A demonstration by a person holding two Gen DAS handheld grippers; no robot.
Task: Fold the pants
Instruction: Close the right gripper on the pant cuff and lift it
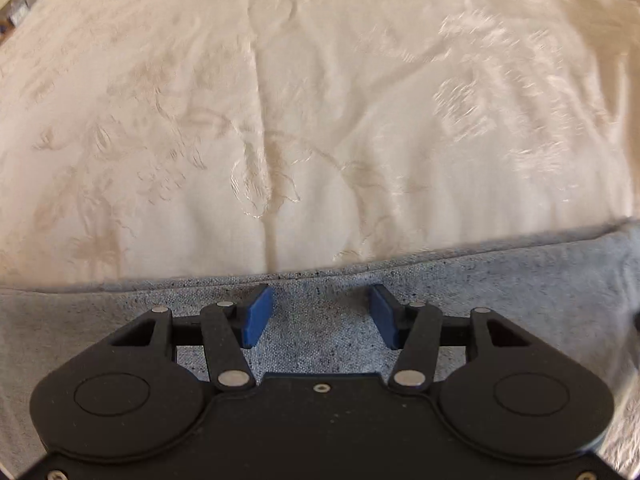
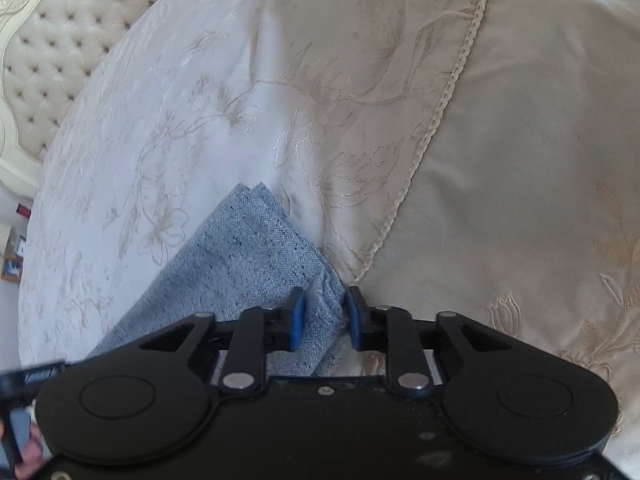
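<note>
Left-wrist view: the left gripper (image 1: 320, 316) is hovering with jaws apart over the pants (image 1: 500, 280), which are lying flat across 6 o'clock on the cream bedspread (image 1: 280, 100); nothing is sitting between its pads. Right-wrist view: the right gripper (image 2: 325, 318) is pinching a bunched corner of the pants (image 2: 248, 256). The cloth is looking soft, light and limp, best taken at edges or corners. Only this view is showing the stacked layers and the tufted headboard (image 2: 60, 60) at 10 o'clock.

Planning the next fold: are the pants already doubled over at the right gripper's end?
Yes. Folded: the pants show two stacked edges at the far corner, lying on the bedspread.
</note>
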